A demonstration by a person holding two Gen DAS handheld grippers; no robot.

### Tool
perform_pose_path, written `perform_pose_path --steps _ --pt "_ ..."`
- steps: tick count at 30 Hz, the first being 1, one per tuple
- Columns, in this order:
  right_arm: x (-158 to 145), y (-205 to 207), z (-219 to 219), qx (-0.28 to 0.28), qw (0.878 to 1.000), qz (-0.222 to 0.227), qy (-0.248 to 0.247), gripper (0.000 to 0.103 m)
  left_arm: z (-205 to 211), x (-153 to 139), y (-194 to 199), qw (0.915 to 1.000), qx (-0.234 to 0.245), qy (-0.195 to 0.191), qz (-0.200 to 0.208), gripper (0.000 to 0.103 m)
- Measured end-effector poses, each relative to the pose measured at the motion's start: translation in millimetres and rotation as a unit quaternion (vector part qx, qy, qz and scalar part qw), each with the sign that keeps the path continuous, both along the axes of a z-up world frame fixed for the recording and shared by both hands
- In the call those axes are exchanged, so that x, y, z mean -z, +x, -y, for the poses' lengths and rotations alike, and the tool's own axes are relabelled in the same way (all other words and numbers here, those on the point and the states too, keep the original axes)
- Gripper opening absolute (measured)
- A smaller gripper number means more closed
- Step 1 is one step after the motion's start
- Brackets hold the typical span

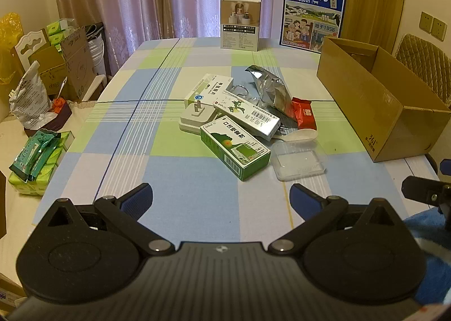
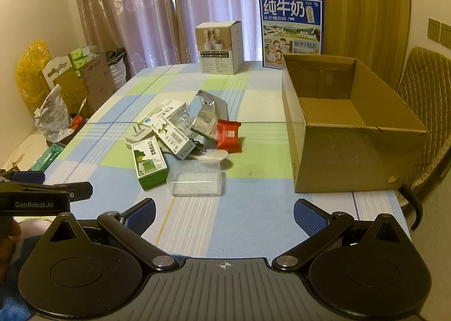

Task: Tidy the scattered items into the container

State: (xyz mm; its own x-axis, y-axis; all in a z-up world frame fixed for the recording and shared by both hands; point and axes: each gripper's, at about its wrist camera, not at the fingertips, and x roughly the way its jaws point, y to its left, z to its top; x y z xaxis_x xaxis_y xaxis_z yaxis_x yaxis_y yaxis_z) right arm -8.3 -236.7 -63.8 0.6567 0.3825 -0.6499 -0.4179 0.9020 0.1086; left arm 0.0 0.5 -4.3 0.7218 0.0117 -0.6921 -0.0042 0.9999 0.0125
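Trouble may come from the heap itself: the glossy green and white cardboard carton leans on its neighbours, so pulling it could drag the crinkled silver foil pouch or the thin clear plastic tray off the checked worktop. My left tool and right tool stand spread wide, holding nothing. The open brown cardboard box, stiff and matte, waits empty to the right of the heap.

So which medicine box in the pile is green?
The green box, lying flat at the pile's near edge beside the clear tub. The other two boxes are mostly white.
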Motion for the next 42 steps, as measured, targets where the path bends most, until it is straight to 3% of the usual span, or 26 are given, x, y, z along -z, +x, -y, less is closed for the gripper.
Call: perform_pose_path --steps 42 --pt "2.0 0.6 -3.0 -0.004 1.0 -0.003 -0.005 0.101 0.6 -1.0 1.5 1.0 -0.005 0.002 -0.003 0.102"
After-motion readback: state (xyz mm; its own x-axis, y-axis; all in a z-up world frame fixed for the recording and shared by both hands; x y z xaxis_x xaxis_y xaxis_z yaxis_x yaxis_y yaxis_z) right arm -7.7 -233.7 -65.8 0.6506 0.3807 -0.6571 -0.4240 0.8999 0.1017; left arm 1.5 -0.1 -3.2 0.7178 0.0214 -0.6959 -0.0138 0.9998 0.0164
